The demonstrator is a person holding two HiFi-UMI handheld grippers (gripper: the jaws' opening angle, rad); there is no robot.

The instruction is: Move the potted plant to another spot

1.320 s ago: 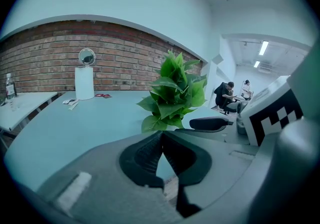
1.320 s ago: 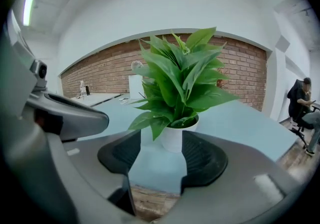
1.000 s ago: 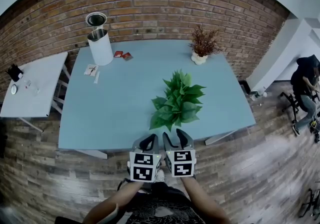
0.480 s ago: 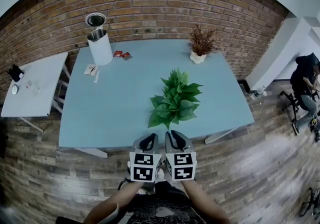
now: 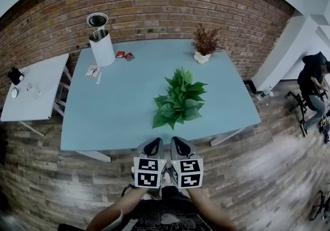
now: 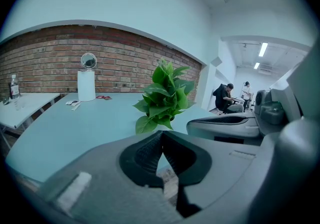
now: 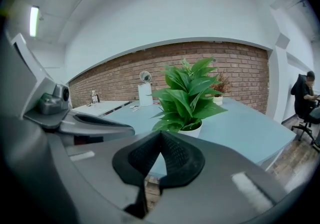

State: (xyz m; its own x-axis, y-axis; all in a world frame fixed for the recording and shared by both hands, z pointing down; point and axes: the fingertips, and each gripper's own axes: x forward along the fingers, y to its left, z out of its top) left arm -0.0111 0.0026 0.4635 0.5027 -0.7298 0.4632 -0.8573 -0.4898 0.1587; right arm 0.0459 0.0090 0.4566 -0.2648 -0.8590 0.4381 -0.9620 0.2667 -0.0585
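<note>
The green leafy potted plant (image 5: 179, 102) stands on the light blue table (image 5: 118, 111), right of its middle and close to the near edge. In the right gripper view the potted plant (image 7: 190, 95) rises from its white pot (image 7: 194, 129) just beyond the jaws. My left gripper (image 5: 153, 146) and right gripper (image 5: 178, 145) hover side by side at the table's near edge, just short of the plant and apart from it. In their own views the left gripper (image 6: 161, 134) and the right gripper (image 7: 160, 134) are both shut on nothing.
A dried brown plant (image 5: 205, 44) in a white pot stands at the table's far right. A white cylinder (image 5: 102, 47) with a round mirror (image 5: 98, 19) behind it stands far left, near small red items (image 5: 124, 55) and papers (image 5: 94, 71). A white side table (image 5: 33, 91) is at left, a seated person (image 5: 312, 83) at right.
My right gripper's jaws have come together with nothing in them, and it has drawn back from the plant toward the table's near edge. The left gripper has stayed put.
</note>
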